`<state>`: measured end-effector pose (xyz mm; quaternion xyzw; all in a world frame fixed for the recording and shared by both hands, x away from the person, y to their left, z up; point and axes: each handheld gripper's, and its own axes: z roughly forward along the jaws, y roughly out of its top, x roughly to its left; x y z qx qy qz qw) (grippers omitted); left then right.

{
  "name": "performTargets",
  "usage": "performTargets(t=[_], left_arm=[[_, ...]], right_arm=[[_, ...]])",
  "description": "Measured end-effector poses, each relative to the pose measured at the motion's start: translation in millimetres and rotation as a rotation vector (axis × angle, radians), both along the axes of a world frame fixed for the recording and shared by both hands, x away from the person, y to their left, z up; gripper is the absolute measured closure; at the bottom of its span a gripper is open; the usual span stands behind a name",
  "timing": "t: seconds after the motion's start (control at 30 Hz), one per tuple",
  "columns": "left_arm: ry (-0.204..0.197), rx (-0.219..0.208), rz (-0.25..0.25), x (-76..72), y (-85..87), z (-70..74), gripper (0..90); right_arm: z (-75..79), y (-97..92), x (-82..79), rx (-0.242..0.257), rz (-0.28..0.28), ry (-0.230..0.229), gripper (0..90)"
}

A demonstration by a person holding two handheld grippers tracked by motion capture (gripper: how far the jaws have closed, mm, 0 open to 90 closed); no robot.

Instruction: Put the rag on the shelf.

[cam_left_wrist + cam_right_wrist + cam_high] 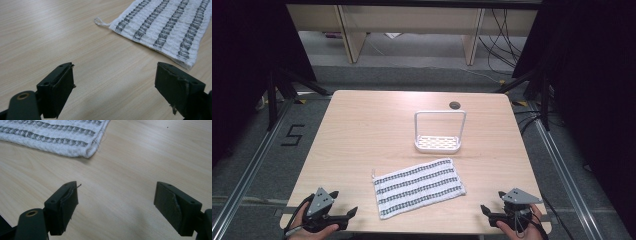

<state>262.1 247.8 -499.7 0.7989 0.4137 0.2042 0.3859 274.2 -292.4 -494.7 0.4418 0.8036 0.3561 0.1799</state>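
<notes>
Between my left hand-held gripper (353, 212) and my right hand-held gripper (483, 208), both at the near edge of the counter (362, 130) with jaws wide and nothing between them, the striped cloth (418, 187) lies flat and low, with bare wood on either side of it. The left half of the counter is open from the near edge to the far edge. Beyond the cloth, right of centre and apart from it, the white rack (438, 131) stands upright with its tall hoop handle, with a small dark hole (455, 105) in the counter behind it.
</notes>
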Motion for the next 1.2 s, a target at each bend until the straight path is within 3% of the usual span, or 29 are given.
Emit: performTargets(t=[0.13, 0.17, 0.23, 0.3, 0.33, 0.37, 0.43, 0.47, 0.5, 0.53, 0.67, 0.77, 0.9, 0.93, 0.97, 1.0, 1.03, 1.07, 1.13, 1.17, 1.2], left_arm=[[0.001, 0.002, -0.015, 0.4, 0.2, 0.1, 14.9], [-0.010, -0.040, -0.001, 0.6, -3.3, -1.1, 14.9], [-0.010, -0.046, -0.004, 0.6, -4.1, -0.2, 14.9], [-0.003, -0.023, -0.025, 1.1, -2.6, 1.0, 14.9], [-0.004, -0.051, -0.020, 1.5, -5.2, -0.1, 14.9], [-0.005, -0.062, -0.030, 2.7, -6.9, -0.3, 15.0], [-0.012, -0.058, -0.030, 2.9, -8.6, 1.8, 15.0], [-0.016, -0.066, -0.031, 3.7, -9.7, 1.9, 15.0], [-0.015, -0.058, -0.052, 5.2, -9.9, 3.1, 15.0], [-0.018, -0.075, -0.051, 5.8, -11.7, 2.6, 15.0], [-0.021, -0.080, -0.061, 9.4, -18.4, 4.8, 14.9], [-0.018, -0.060, -0.080, 12.9, -21.3, 7.5, 14.9], [-0.030, -0.079, -0.100, 23.3, -32.5, 13.8, 15.0], [-0.032, -0.059, -0.133, 30.6, -38.4, 18.8, 15.0], [-0.032, -0.059, -0.133, 30.6, -38.4, 18.8, 15.0], [-0.029, -0.060, -0.147, 37.9, -46.5, 22.5, 15.2], [-0.030, -0.053, -0.157, 41.8, -50.0, 24.1, 15.4], [-0.030, -0.057, -0.167, 45.3, -53.5, 25.1, 16.2], [-0.020, -0.041, -0.192, 52.1, -57.2, 27.1, 17.4], [-0.016, -0.064, -0.177, 54.0, -60.9, 26.9, 17.8], [-0.003, -0.050, -0.191, 57.5, -61.7, 27.9, 18.2]], right_arm=[[-0.5, 0.0, 1.0, 0.007, 0.008, -0.001, 20.7], [-0.3, 0.0, 1.1, 0.002, 0.007, -0.003, 20.9], [0.0, 0.5, 0.6, -0.003, -0.003, -0.005, 21.3], [0.0, 0.9, 0.7, -0.003, -0.001, -0.006, 21.3], [0.3, 3.0, -0.5, 0.008, -0.013, 0.012, 21.6], [-0.1, 3.1, 1.1, 0.010, 0.009, 0.003, 22.4], [-0.8, 3.4, 1.6, 0.000, 0.014, -0.015, 22.4], [0.6, 4.7, 0.6, 0.019, 0.011, 0.016, 22.4], [1.0, 3.9, 1.9, 0.014, 0.036, 0.011, 22.5], [1.0, 4.8, 1.2, 0.022, 0.029, 0.012, 22.9], [1.4, 5.8, 1.3, 0.024, 0.034, 0.010, 23.7], [2.0, 7.1, 2.5, 0.020, 0.053, 0.001, 24.6], [3.1, 8.5, 2.2, 0.030, 0.051, 0.003, 25.2], [4.1, 10.1, 2.1, 0.029, 0.040, -0.012, 25.9], [4.5, 10.8, 1.5, 0.025, 0.031, -0.019, 26.0], [5.5, 12.8, -0.1, 0.043, 0.016, 0.003, 26.3], [5.9, 11.9, 0.7, 0.023, 0.024, -0.020, 26.7], [6.0, 12.9, 0.1, 0.036, 0.018, -0.009, 26.8], [6.4, 12.9, 0.1, 0.034, 0.019, -0.014, 26.7], [6.6, 12.9, 0.1, 0.036, 0.016, -0.012, 26.7], [6.6, 11.6, 1.4, 0.032, 0.023, -0.023, 26.6]])
